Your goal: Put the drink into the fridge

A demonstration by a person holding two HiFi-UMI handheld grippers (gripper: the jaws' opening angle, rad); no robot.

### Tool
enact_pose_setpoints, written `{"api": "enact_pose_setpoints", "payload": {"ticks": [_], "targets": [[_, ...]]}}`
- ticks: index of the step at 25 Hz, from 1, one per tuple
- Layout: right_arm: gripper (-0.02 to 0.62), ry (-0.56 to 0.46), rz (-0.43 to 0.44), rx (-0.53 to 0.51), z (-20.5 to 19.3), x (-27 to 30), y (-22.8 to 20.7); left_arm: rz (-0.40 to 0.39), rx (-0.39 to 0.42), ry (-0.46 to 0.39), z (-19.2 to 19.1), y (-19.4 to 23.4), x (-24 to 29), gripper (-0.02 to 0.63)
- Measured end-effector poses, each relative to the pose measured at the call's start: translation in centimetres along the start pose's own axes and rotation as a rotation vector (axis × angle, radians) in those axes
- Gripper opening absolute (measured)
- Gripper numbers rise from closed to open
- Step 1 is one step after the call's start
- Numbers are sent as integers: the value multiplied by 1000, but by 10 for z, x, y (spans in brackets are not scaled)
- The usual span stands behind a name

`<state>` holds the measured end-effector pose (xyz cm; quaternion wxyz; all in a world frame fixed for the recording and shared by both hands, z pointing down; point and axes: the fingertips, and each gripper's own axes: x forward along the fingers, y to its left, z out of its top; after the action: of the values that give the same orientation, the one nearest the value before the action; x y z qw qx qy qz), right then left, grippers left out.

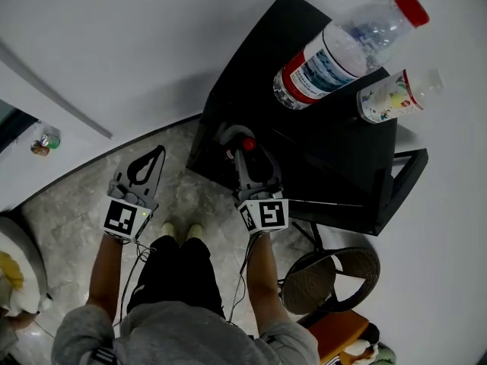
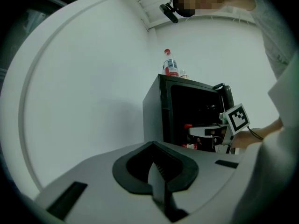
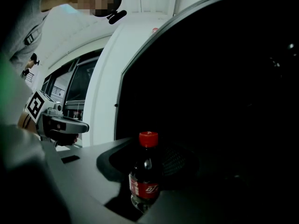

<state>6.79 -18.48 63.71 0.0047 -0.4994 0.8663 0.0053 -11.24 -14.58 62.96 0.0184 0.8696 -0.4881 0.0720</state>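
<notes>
Two hand-held grippers are shown, one in each hand. One cola bottle [image 3: 145, 177], dark with a red cap and a red label, is clamped upright between the jaws of the right gripper [image 1: 243, 147]. It is held just in front of the dark front of the single black fridge [image 1: 255, 71]. The jaws of the left gripper [image 1: 160, 152] are drawn together, with nothing between them. This gripper is held well to the left of the fridge, over the pale stone floor [image 1: 80, 196].

Two further bottles are stood on the fridge top. One is a large water bottle [image 1: 344, 50] with a red cap. The other is a smaller clear bottle [image 1: 397, 94], set just beside it.

Whether the fridge door is open cannot be determined, since only dark surface is seen beyond the cola bottle.

One stool [image 1: 335, 279] with a round woven seat is placed to the right of the person, near the fridge. A white wall [image 1: 137, 44] is seen behind.
</notes>
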Motion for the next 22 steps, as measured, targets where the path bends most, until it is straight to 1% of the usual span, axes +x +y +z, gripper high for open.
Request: {"api": "enact_pose_setpoints", "payload": {"ticks": [5,9,15,22], "targets": [[146,3,24,1,-28,21,-3,30,9,3,-24,11,9,2],[144,1,40,5,-43,36,-5,48,1,-3,-38,19,14,2],[144,-6,59,0,-54,54,-3,66,-11,9,-44,26,15,2],[146,-17,59,12,-55,61,-4,71,-12,8,-50,29,13,2]]}}
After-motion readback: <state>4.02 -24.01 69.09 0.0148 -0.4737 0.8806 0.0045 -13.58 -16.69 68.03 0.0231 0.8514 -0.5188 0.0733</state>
